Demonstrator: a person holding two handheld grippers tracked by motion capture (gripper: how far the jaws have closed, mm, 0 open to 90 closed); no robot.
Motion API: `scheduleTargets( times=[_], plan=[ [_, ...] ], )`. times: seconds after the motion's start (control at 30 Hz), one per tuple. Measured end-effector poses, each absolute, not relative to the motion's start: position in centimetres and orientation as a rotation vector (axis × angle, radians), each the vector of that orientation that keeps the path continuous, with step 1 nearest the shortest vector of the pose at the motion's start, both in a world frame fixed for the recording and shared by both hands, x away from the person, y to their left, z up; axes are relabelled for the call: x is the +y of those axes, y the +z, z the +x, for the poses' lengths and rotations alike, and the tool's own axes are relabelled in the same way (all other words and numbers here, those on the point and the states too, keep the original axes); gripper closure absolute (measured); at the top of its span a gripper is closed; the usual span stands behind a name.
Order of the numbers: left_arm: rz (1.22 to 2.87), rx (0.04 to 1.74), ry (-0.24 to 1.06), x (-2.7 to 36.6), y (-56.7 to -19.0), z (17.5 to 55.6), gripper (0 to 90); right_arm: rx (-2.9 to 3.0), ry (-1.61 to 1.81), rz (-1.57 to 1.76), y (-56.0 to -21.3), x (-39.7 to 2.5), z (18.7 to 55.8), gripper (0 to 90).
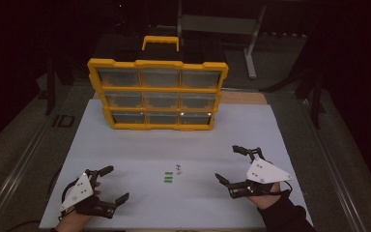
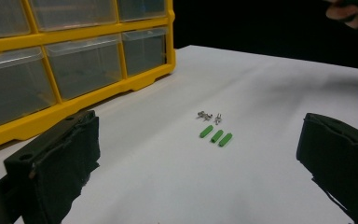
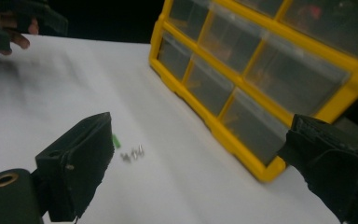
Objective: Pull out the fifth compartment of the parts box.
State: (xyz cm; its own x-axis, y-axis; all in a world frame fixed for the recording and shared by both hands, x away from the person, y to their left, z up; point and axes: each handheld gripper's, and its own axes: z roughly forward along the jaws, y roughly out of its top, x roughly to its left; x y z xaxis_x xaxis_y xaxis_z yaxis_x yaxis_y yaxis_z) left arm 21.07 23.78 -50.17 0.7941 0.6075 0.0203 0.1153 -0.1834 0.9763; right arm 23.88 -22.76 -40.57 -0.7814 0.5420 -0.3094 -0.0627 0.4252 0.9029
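Three small green plugs [image 1: 168, 178] [image 2: 215, 136] lie side by side on the white table top [image 1: 140, 150], with a cluster of tiny metal screws [image 1: 179, 168] [image 2: 209, 115] [image 3: 133, 153] just beyond them. One green plug [image 3: 116, 141] peeks out beside the right gripper's jaw. My left gripper [image 1: 112, 184] [image 2: 198, 163] rests open at the table's front left, empty. At the front right, my right gripper [image 1: 230, 164] [image 3: 198, 158] is open too, with nothing between its jaws. A yellow drawer organiser [image 1: 157, 93] [image 2: 74, 60] [image 3: 261, 70] stands upright at the back.
The organiser has clear drawers in three rows and a yellow handle [image 1: 160, 42] on top. Dark floor and metal stand legs [image 1: 251, 53] surround the table. A rail [image 1: 19, 169] runs along the left side.
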Motion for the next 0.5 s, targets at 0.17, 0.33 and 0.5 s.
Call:
scheduleTargets(
  times=[0.17, 0.33, 0.5],
  plan=[
    [1.724, 0.565, 0.485, 23.8, -50.2, 21.1, 0.0, 2.096, 1.366, 0.328, -39.1, -21.3, 24.7, 7.6],
    [1.722, 0.564, 0.483, 23.8, -50.2, 21.1, 0.0, 2.088, 1.355, 0.279, -37.9, -20.0, 25.9, 7.7],
    [1.723, 0.562, 0.482, 23.8, -50.2, 21.1, 0.0, 2.086, 1.334, 0.241, -36.9, -18.9, 27.0, 7.7]
  ],
)
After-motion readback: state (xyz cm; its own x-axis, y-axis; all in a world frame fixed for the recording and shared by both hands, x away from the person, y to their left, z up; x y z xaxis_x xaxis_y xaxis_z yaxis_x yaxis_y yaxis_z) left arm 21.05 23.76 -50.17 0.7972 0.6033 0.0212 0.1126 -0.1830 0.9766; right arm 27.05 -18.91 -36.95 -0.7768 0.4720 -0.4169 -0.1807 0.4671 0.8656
